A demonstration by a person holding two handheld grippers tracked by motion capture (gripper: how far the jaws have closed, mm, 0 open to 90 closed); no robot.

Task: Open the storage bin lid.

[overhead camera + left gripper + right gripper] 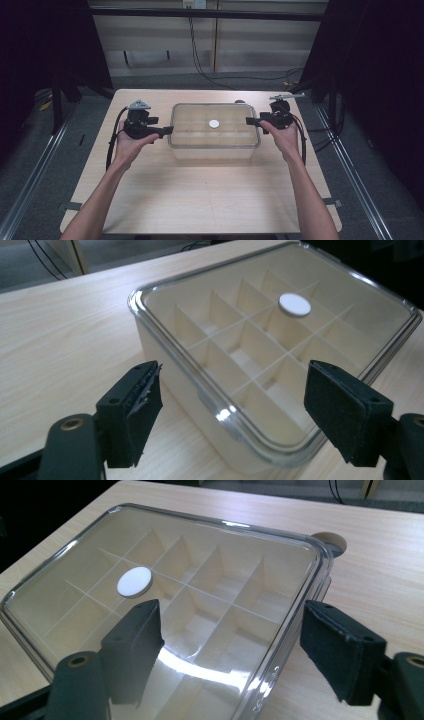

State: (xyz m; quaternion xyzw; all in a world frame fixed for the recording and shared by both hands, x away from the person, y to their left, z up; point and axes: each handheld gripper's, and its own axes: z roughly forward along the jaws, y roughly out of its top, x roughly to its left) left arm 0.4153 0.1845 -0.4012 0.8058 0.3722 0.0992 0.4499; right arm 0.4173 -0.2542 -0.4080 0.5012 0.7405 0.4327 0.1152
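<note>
A clear-lidded plastic box (212,152) with a grid of compartments stands in the middle of the wooden table, and a small white disc (214,123) sits at the centre of its lid. My left gripper (167,131) is at the box's left end, jaws wide apart and pressing on nothing. In the left gripper view the left gripper (232,405) frames the box (165,365) and the disc (294,305). My right gripper (250,120) is open at the box's right end. The right gripper view looks past the right gripper (230,650) onto the lid rim (320,565) and the disc (134,582).
A small round tan object (332,542) lies on the table just behind the box's far right corner. Bare table (200,200) stretches from the box to the near edge. Cables run over the floor behind the table.
</note>
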